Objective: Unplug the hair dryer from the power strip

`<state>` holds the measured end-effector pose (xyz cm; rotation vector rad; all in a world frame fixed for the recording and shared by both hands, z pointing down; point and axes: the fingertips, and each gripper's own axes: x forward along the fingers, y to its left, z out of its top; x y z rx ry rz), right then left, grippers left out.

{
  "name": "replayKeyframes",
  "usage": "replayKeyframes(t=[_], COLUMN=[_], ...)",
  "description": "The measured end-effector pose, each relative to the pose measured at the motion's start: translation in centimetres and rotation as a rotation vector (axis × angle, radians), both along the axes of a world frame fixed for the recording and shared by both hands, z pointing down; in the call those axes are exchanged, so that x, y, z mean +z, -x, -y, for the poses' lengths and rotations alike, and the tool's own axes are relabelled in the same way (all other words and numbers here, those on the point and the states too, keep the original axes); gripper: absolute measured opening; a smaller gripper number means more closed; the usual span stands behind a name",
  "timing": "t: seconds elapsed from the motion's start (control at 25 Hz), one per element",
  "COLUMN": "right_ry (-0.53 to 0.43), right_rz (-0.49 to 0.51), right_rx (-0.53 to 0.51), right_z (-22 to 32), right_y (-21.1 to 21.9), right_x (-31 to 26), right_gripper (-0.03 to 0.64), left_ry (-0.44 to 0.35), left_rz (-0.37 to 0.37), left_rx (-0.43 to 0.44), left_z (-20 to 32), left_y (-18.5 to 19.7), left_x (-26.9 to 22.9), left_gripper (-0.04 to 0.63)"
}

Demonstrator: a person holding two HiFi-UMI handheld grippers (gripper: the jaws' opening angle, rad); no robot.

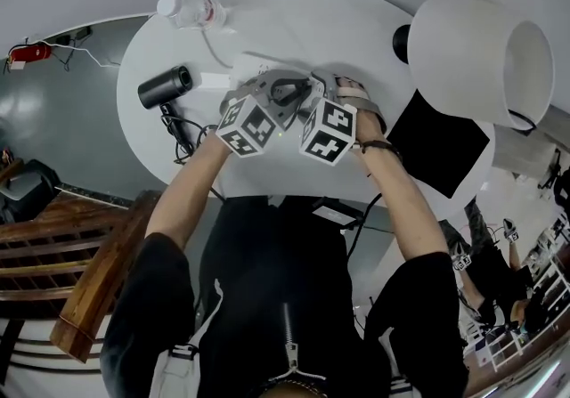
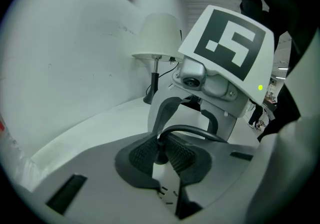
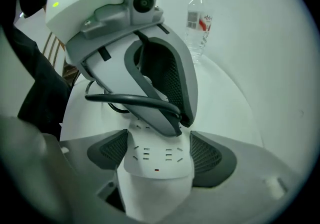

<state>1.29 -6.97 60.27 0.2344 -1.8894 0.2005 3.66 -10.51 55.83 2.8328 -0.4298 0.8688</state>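
The white power strip point(image 3: 158, 169) lies on the round white table point(image 1: 356, 22). My right gripper point(image 3: 157, 152) points steeply down over it, jaws wide, both pads against the strip's long sides. My left gripper point(image 2: 162, 150) is shut on the hair dryer's black plug point(image 2: 160, 154), which stands over the strip's sockets point(image 2: 167, 191). The black cord point(image 2: 196, 131) arcs away from the pads and passes in front of the right gripper view point(image 3: 131, 100). The black hair dryer point(image 1: 166, 86) lies at the table's left. In the head view both grippers meet mid-table.
A clear water bottle point(image 1: 189, 8) stands at the table's far left edge. A white lamp point(image 1: 472, 49) stands at the right, with a black flat square point(image 1: 438, 145) below it. The dryer's cord lies bundled point(image 1: 178, 131) near the left edge. Wooden furniture point(image 1: 98, 272) sits beside the table.
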Motion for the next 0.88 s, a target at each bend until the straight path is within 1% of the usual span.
replayKeyframes(t=[0.12, 0.2, 0.24, 0.28, 0.32, 0.36, 0.4, 0.44, 0.48, 0.56, 0.6, 0.72, 0.88], right_ry=[0.022, 0.025, 0.027, 0.030, 0.032, 0.031, 0.027, 0.020, 0.019, 0.037, 0.037, 0.029, 0.030], right_rz=[-0.039, -0.039, -0.028, -0.017, -0.009, -0.001, 0.011, 0.028, 0.044, 0.043, 0.032, 0.028, 0.034], right_rx=[-0.012, -0.011, -0.007, -0.001, 0.005, 0.009, 0.012, 0.020, 0.032, 0.046, 0.044, 0.036, 0.030], right_z=[0.0, 0.1, 0.1, 0.1, 0.0, 0.1, 0.3, 0.6, 0.5, -0.5, -0.3, 0.7, 0.2], right_y=[0.1, 0.2, 0.2, 0.3, 0.3, 0.4, 0.5, 0.6, 0.8, 0.5, 0.2, 0.3, 0.2], right_x=[0.3, 0.3, 0.3, 0.2, 0.2, 0.2, 0.2, 0.2, 0.2, 0.2, 0.3, 0.0, 0.0], right_gripper=[0.383, 0.384, 0.385, 0.385, 0.385, 0.385, 0.385, 0.385, 0.385, 0.385, 0.385, 0.387, 0.390], left_ry=[-0.005, 0.004, 0.018, 0.037, 0.043, 0.015, -0.039, -0.084, -0.094, -0.051, -0.048, -0.076, -0.060], left_rz=[-0.004, -0.017, -0.046, -0.103, -0.180, -0.228, -0.210, -0.155, -0.114, -0.098, -0.093, -0.080, -0.077], left_rx=[-0.021, -0.029, -0.037, -0.060, -0.103, -0.151, -0.176, -0.172, -0.157, -0.150, -0.142, -0.094, -0.109], left_z=[0.1, 0.0, 0.0, 0.3, 1.2, 2.6, 4.1, 5.1, 5.3, 4.0, 3.6, 3.0, 2.0], left_y=[0.2, 0.3, 0.3, 0.4, 0.5, 0.8, 1.3, 2.0, 2.7, 3.7, 3.6, 2.2, 1.8], left_x=[0.0, -0.1, -0.3, -1.1, -2.6, -4.1, -4.7, -4.4, -3.9, -3.6, -3.7, -3.7, -3.3], left_gripper=[0.046, 0.044, 0.043, 0.043, 0.043, 0.043, 0.043, 0.043, 0.044, 0.044, 0.046, 0.048, 0.051])
